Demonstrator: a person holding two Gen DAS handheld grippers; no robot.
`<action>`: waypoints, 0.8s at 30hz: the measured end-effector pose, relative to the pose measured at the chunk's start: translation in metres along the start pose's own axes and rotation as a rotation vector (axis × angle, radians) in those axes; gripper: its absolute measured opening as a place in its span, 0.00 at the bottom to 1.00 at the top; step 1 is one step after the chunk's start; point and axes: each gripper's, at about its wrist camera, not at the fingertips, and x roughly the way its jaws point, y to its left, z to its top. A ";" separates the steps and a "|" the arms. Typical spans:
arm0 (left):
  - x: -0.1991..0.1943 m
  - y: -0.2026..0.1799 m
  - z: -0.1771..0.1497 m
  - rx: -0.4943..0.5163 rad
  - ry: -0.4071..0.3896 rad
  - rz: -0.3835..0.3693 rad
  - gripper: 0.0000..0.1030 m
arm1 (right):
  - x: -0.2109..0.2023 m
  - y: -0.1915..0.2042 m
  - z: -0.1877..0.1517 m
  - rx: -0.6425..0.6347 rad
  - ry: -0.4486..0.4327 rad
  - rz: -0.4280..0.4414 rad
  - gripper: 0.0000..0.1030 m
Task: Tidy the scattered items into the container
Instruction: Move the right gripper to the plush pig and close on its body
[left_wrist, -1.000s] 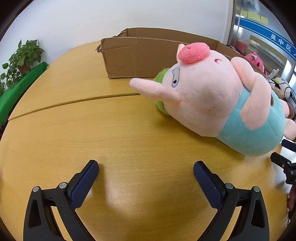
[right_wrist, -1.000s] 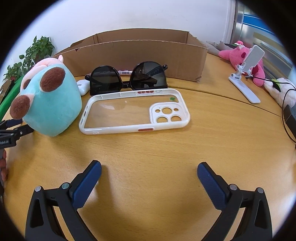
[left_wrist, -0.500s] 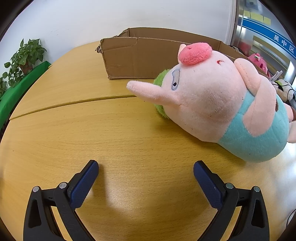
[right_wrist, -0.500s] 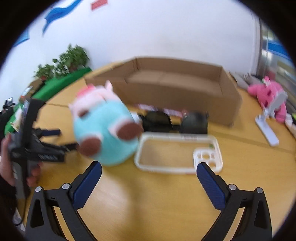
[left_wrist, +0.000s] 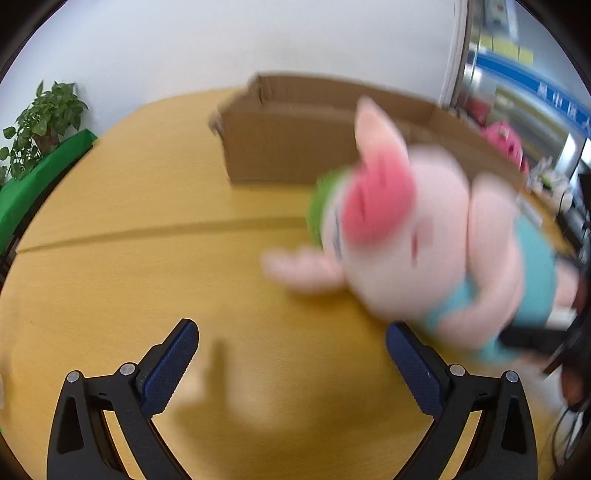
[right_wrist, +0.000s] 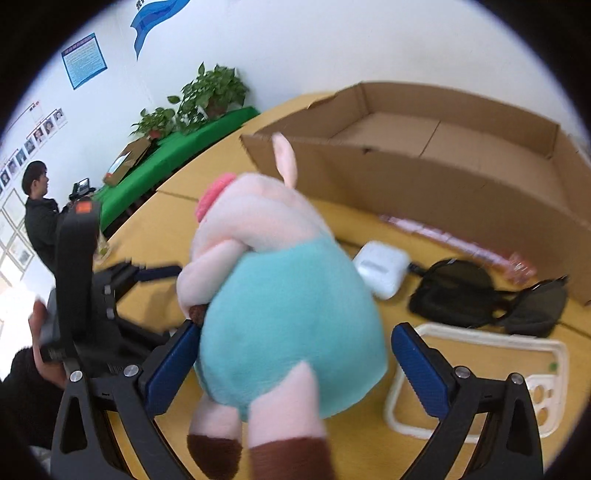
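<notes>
While the left tongs (left_wrist: 291, 354) gape empty, the right tongs' (right_wrist: 293, 363) ribbed blue pads bracket the soft round plush pig (right_wrist: 291, 328), grip uncertain.

potted plants (right_wrist: 207, 98) on green ledge (right_wrist: 173, 155) | wall posters (right_wrist: 84, 60) | seated person (right_wrist: 38, 218)

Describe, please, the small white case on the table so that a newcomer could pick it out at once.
Start at the long cardboard box on the wooden table. In front of its near wall, between the plush pig and the black sunglasses, lies the earbud case. It is a small, glossy white, rounded and closed box, unlike the flat open-framed phone case nearer the camera.
</notes>
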 end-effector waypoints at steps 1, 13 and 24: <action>-0.009 0.008 0.012 -0.002 -0.031 -0.016 1.00 | 0.001 0.003 -0.003 -0.015 0.004 -0.004 0.93; 0.041 -0.024 0.150 0.150 -0.022 -0.162 1.00 | -0.007 0.009 -0.025 0.041 -0.016 0.008 0.81; 0.089 -0.044 0.153 0.098 0.180 -0.275 0.97 | -0.038 0.005 -0.066 0.161 -0.032 0.070 0.82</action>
